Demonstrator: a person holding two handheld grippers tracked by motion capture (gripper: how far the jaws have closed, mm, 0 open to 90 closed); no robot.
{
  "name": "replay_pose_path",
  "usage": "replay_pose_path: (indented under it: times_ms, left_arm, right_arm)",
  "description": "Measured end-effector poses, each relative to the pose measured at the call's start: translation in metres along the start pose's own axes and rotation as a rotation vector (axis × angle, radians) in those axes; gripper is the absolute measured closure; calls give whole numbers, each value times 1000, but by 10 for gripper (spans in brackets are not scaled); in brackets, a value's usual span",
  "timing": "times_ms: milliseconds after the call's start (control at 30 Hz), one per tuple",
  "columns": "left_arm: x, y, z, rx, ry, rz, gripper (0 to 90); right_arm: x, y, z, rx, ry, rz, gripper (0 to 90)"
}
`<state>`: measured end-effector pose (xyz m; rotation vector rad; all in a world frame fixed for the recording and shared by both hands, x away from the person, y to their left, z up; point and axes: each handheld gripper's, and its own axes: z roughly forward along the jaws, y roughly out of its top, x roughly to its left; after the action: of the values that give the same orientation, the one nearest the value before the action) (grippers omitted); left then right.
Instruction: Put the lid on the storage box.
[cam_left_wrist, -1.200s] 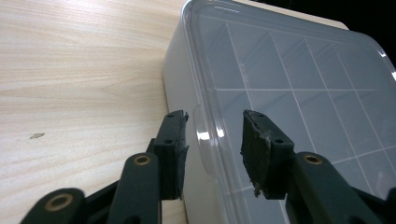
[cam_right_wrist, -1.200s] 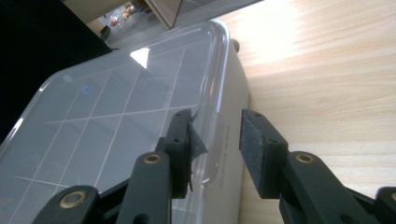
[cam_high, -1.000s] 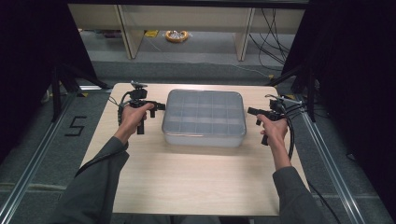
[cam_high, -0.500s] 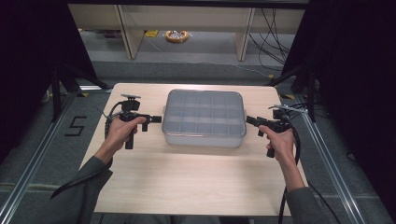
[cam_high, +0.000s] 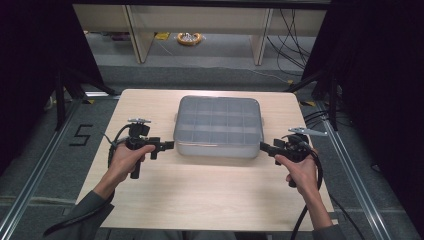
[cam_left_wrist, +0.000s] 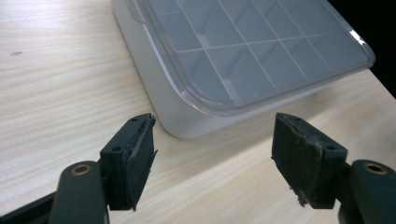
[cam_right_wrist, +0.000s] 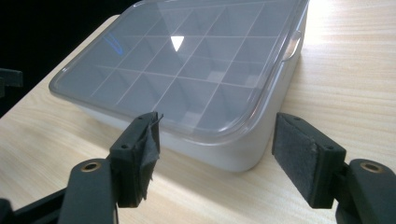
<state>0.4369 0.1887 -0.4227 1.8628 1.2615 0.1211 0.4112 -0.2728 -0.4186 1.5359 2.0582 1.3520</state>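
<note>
A grey plastic organiser box (cam_high: 218, 126) with a clear lid and many empty compartments lies shut on the wooden table (cam_high: 200, 195). My left gripper (cam_high: 169, 145) is open at the box's near left corner (cam_left_wrist: 187, 116), jaws wide apart with nothing between them. My right gripper (cam_high: 263, 146) is open at the near right corner (cam_right_wrist: 233, 154), also empty. In the left gripper view the left gripper (cam_left_wrist: 212, 158) faces the corner from just short of it. In the right gripper view the right gripper (cam_right_wrist: 215, 158) stands the same way, and the lid's side tab (cam_right_wrist: 293, 44) shows.
The table ends at dark floor on both sides, with metal rails (cam_high: 30, 170) along the floor. Beyond the far edge stand shelf legs (cam_high: 134, 35) and loose cables (cam_high: 295, 30). Bare wood spreads in front of the box towards the person.
Both hands have drawn back towards the person along the box's sides. The grippers went from mid-side of the box to its near corners.
</note>
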Motion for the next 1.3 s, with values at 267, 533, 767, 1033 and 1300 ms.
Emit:
replay_pose_path:
  times_ms: [267, 533, 767, 1033, 1300]
  left_arm:
    - [-10, -21, -6, -22, -9, 26, 279]
    - [-24, -49, -8, -10, -16, 75, 240]
    - [-36, -73, -11, -3, -56, 94, 213]
    - [-42, -102, -10, 39, -32, 145, 167]
    - [-45, -127, -10, 34, 30, 220, 170]
  right_arm:
    - [10, -15, -8, -7, -12, -59, 283]
    - [24, -41, -11, 12, 23, -92, 237]
    - [38, -63, -11, 38, 68, -126, 179]
    - [48, -85, -13, 64, 82, -124, 174]
    - [45, -106, -12, 111, 81, -163, 184]
